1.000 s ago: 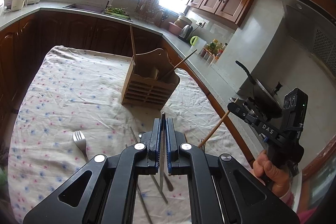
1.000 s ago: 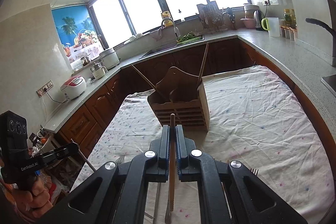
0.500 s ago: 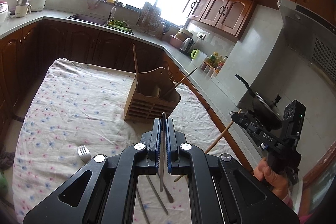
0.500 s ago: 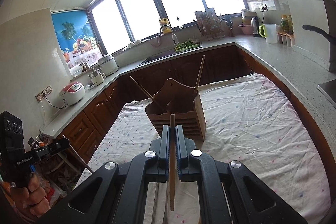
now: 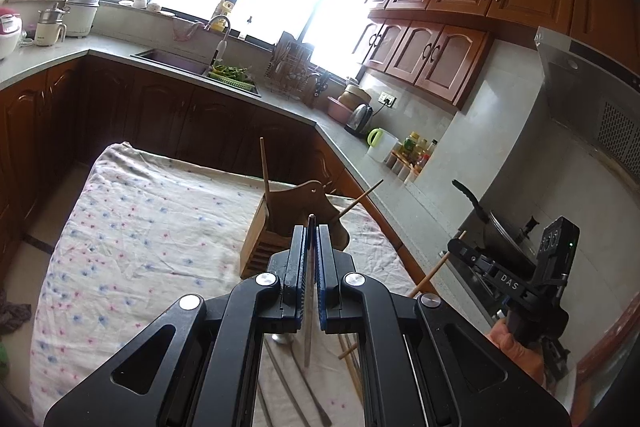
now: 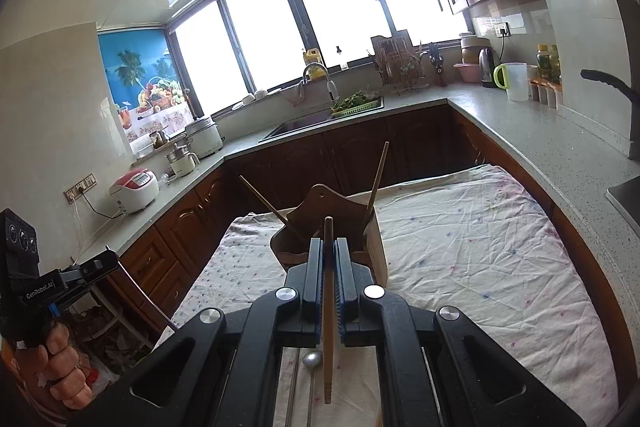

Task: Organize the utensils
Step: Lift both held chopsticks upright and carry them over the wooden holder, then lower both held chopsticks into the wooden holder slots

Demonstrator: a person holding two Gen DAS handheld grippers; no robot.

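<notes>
- A cloth-covered table [image 6: 480, 247] bears a wooden utensil holder [image 6: 332, 227], two chopsticks already standing inside.
- Left gripper [image 5: 311, 239] clamps a thin metal utensil [image 5: 307, 327], raised for dropping in.
- Right gripper [image 6: 329, 251] clamps a wooden chopstick [image 6: 328, 307] likewise.

A home kitchen — wooden wall cabinets [image 5: 460, 7], a sink [image 6: 304, 125] with faucet beneath wide windows [image 6: 320, 23], a rice cooker [image 6: 134, 189], kettle [image 5: 359, 115] and range hood [image 5: 592, 83] along the counter [image 6: 532, 135].

Matte-black plastic left gripper [image 5: 311, 233] & right gripper [image 6: 328, 247]: blue pads, silver round screws, white "DAS"/"GenRobot.AI" lettering, bare-skinned hands.
</notes>
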